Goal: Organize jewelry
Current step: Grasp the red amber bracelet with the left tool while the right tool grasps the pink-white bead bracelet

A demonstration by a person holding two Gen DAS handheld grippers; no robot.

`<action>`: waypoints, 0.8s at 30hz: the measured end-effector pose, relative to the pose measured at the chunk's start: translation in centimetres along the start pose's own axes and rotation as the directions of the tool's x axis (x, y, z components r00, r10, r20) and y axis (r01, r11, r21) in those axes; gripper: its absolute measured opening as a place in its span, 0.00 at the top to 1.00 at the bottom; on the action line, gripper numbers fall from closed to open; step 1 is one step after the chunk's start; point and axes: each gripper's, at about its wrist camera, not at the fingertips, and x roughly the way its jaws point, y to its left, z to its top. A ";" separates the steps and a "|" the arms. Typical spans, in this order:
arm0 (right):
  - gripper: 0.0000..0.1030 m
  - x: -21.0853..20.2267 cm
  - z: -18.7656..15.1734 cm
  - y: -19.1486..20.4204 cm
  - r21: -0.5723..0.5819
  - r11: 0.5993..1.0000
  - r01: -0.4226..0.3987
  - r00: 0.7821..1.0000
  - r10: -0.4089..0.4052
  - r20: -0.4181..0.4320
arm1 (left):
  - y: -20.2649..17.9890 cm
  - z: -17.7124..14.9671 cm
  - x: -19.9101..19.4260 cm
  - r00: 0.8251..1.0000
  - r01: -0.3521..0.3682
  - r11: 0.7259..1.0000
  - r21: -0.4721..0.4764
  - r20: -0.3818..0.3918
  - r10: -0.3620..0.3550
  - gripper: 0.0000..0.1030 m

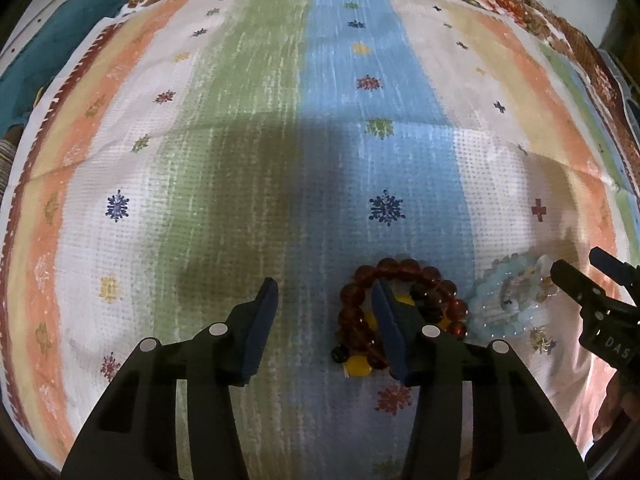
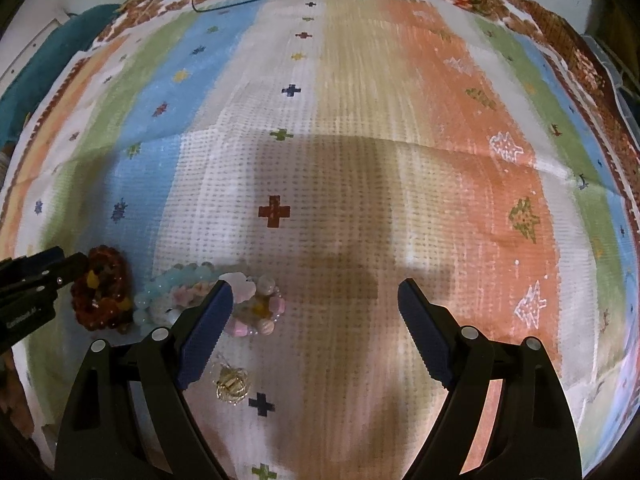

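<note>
Left hand-held gripper [image 1: 324, 292]: hovering released, jaws spread, right finger overlapping the red-brown bead bracelet [image 1: 362, 312] lying on the striped cloth [image 1: 256, 128]. Right hand-held gripper [image 2: 316, 292]: hovering released, left finger reaching beside the pink-and-white bead bracelet [image 2: 260, 304]. Pale blue bead bracelet [image 2: 168, 292]: resting between both bracelets. Gold trinket [image 2: 232, 384]: lying nearer the camera.

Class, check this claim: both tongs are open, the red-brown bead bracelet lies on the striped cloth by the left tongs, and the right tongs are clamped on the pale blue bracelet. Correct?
One error. The right tongs are open and grip nothing; the pale blue bracelet lies on the striped cloth beside their left finger, as the right wrist view shows. The left tongs are open, with the red-brown bead bracelet by them.
</note>
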 end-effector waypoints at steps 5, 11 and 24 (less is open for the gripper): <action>0.22 0.5 0.0 0.1 -0.004 1.000 -0.006 1.000 0.006 -0.014 | 0.1 0.0 0.3 1.000 0.000 1.000 0.002 0.000 0.000 0.55; 0.26 1.0 -0.2 0.4 -0.031 0.999 0.011 0.999 -0.012 -0.031 | 0.0 -0.1 0.5 1.000 0.010 1.000 0.015 0.004 -0.010 0.61; 0.85 0.8 -0.4 0.8 -0.076 0.997 -0.004 1.000 0.003 -0.023 | -0.3 -0.4 0.9 0.997 0.082 0.996 0.027 -0.007 -0.082 0.87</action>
